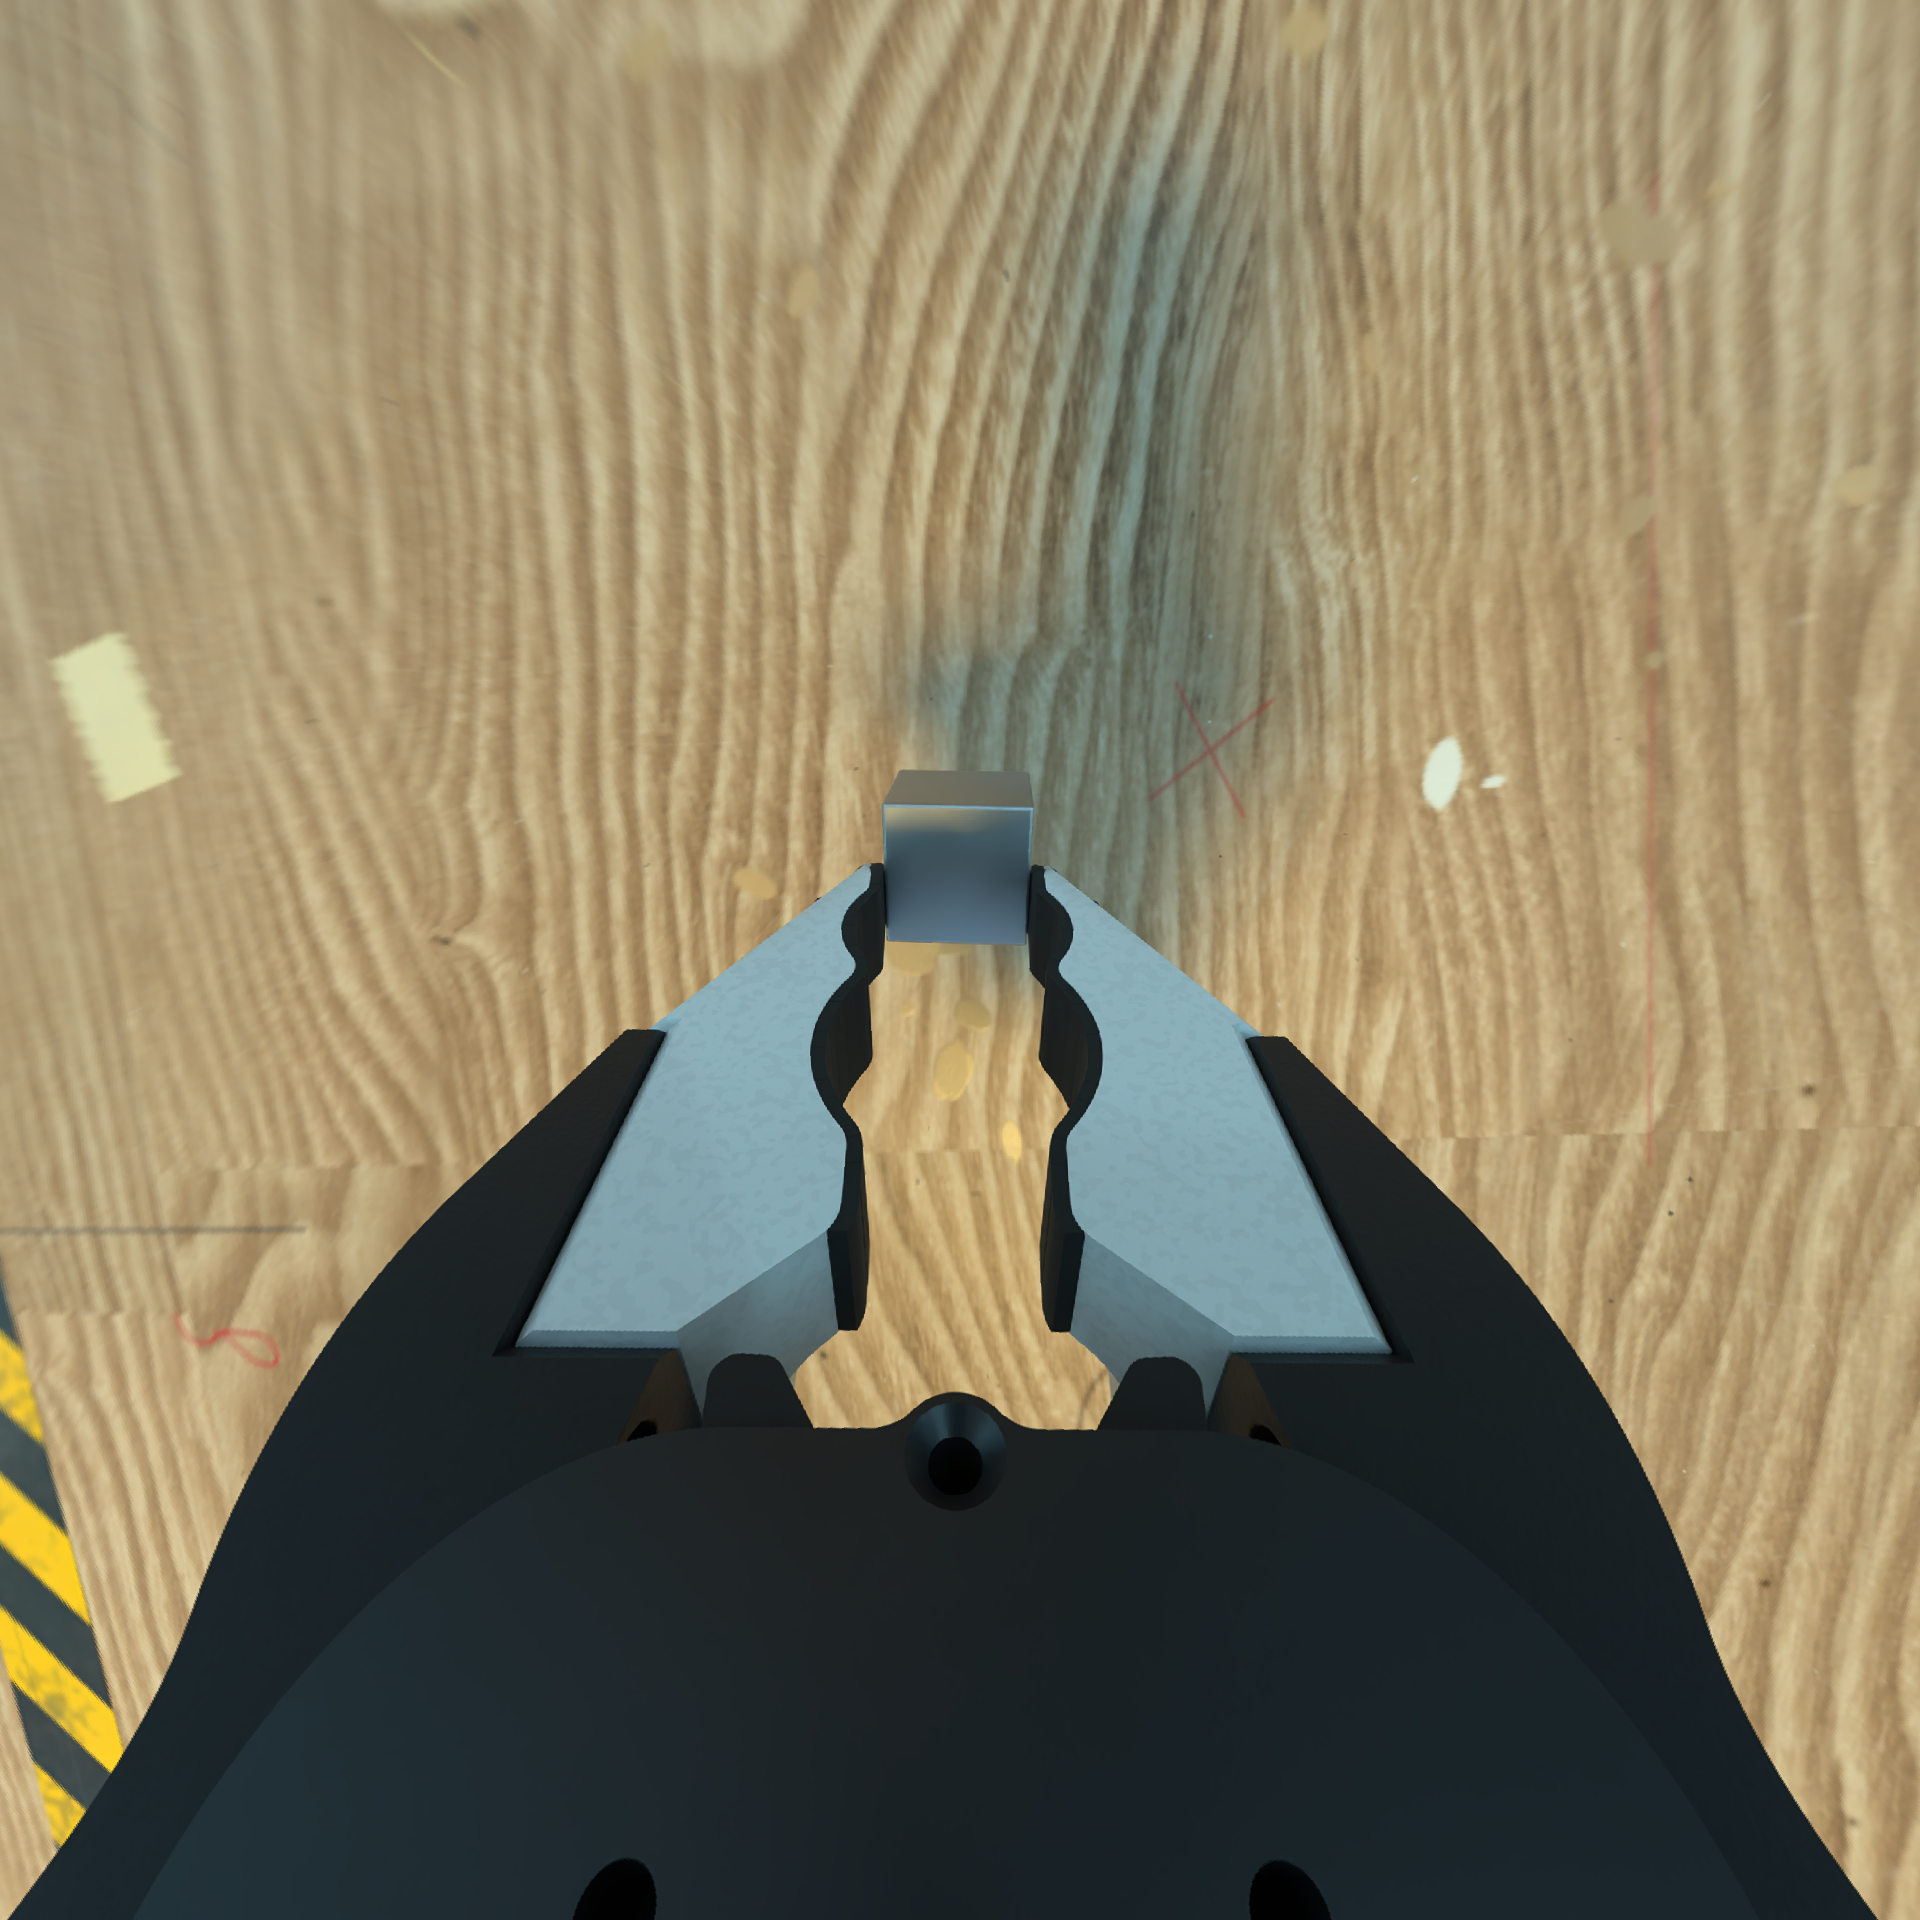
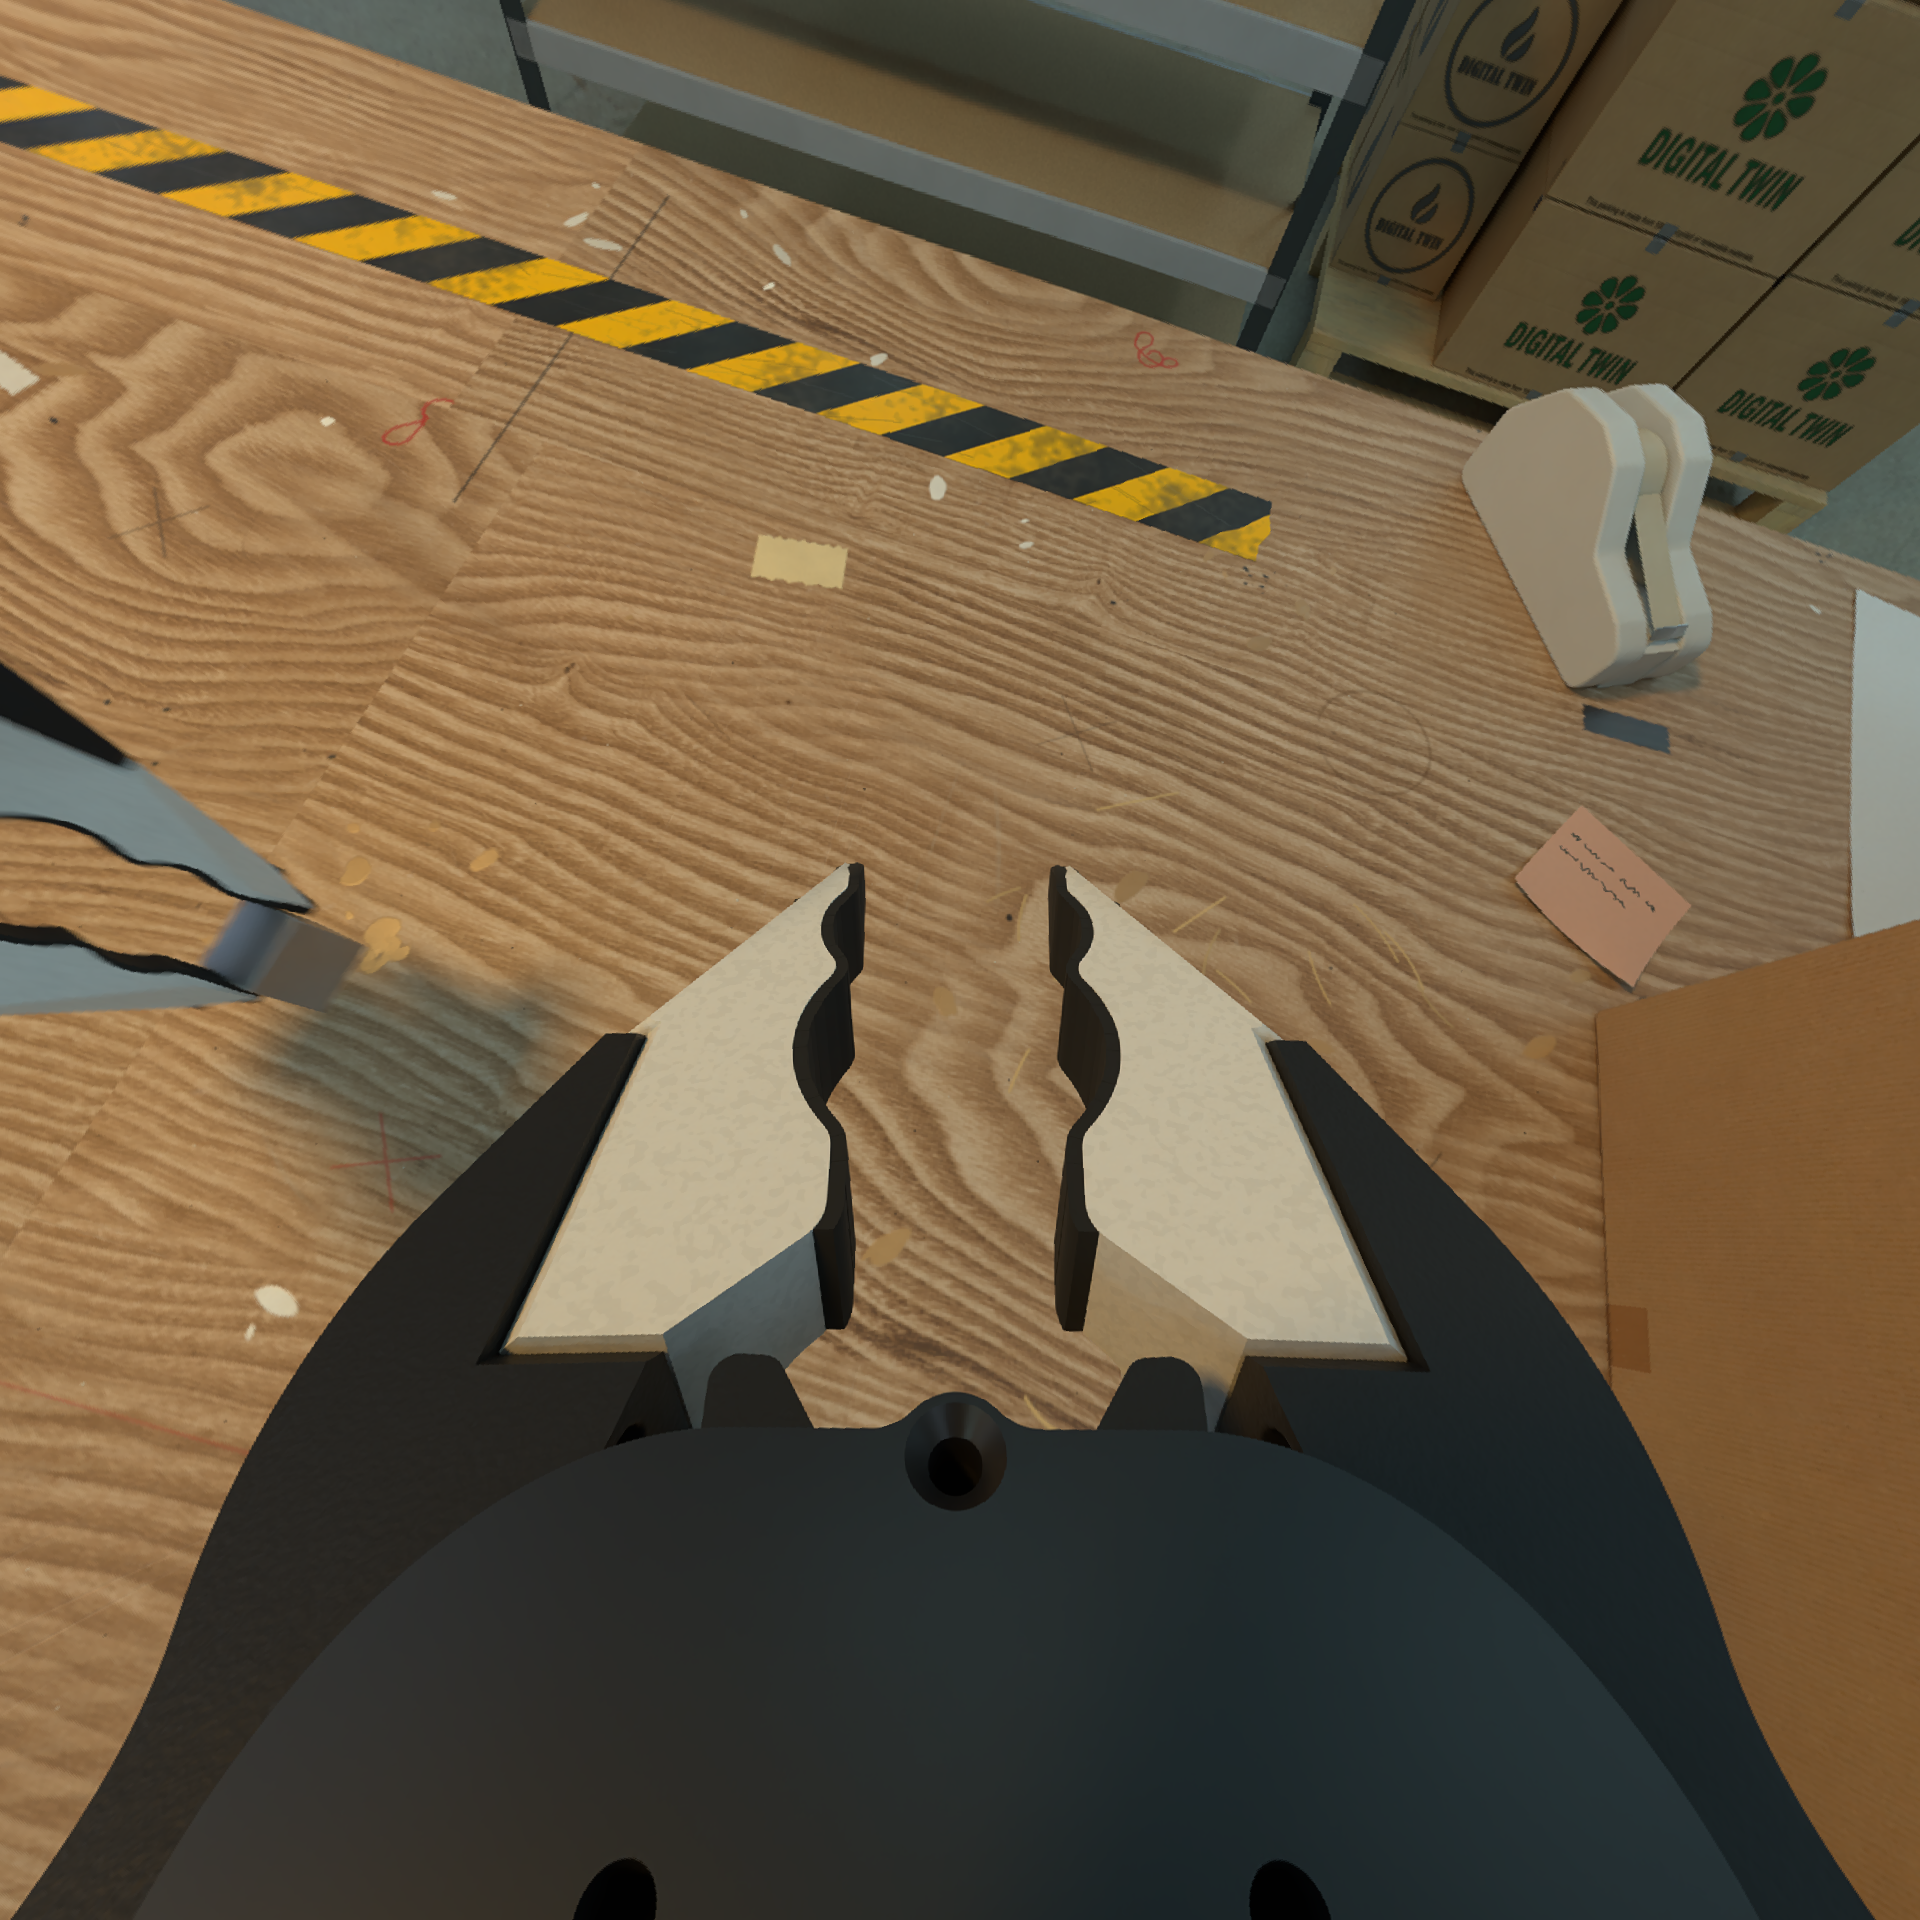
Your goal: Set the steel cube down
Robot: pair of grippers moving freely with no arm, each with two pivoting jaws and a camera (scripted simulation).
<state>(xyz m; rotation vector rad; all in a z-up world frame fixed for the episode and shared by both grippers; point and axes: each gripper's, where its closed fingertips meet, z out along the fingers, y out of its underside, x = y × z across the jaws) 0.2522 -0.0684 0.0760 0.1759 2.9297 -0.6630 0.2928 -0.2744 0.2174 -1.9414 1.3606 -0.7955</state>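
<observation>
The steel cube [image 1: 957, 860] is small and grey, and sits pinched between the tips of my left gripper [image 1: 957, 902], which is shut on it above the wooden table [image 1: 520, 416]. A soft shadow lies on the wood just beyond the cube. In the right wrist view the same cube [image 2: 301, 961] shows at the far left, held by the left gripper's grey fingers [image 2: 156, 831] close over the table. My right gripper [image 2: 956, 883] has cream fingers, is open and holds nothing, and sits to the right of the cube.
A yellow-and-black striped tape [image 2: 665, 322] crosses the table at the back. A cream tape dispenser [image 2: 1600, 530], a pink note [image 2: 1600, 894], a white sheet [image 2: 1886, 769] and a brown cardboard sheet [image 2: 1766, 1247] lie at the right. Shelving and cardboard boxes [image 2: 1662, 208] stand beyond the table.
</observation>
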